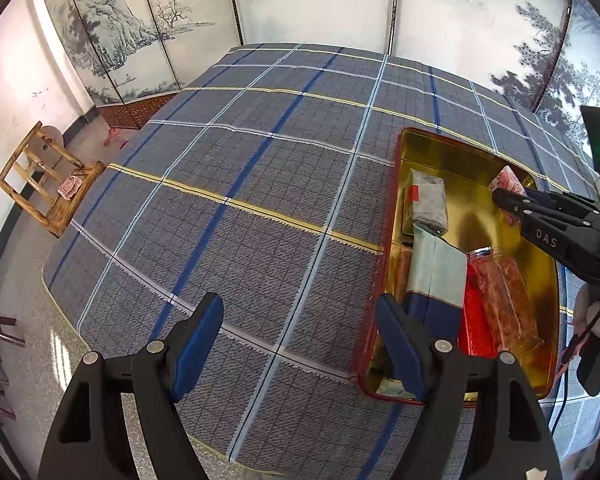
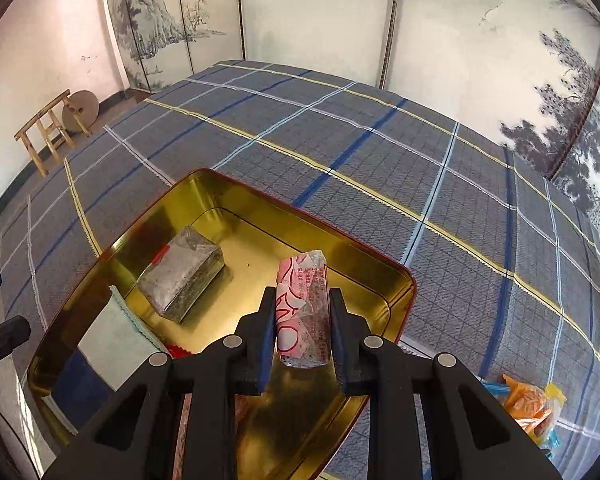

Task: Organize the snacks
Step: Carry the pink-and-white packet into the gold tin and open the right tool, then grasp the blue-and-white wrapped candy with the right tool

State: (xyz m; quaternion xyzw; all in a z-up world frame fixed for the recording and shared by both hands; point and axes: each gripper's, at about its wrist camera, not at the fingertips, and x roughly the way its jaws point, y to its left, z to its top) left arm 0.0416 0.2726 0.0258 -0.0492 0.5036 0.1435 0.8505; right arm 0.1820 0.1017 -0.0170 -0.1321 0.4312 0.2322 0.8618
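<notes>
My right gripper (image 2: 303,322) clamps a pink snack (image 2: 302,312) over the tin (image 2: 396,300); my left gripper (image 1: 300,344) gapes empty.

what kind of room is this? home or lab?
Probably a staged home-style room, not a kitchen: a table under a plaid cloth, painted landscape folding screens behind it, and a wooden stool by a plain wall.

Each claw (image 2: 303,334) is black plastic with blue pads (image 1: 196,330), silver rivets, and white "DAS" lettering.
</notes>
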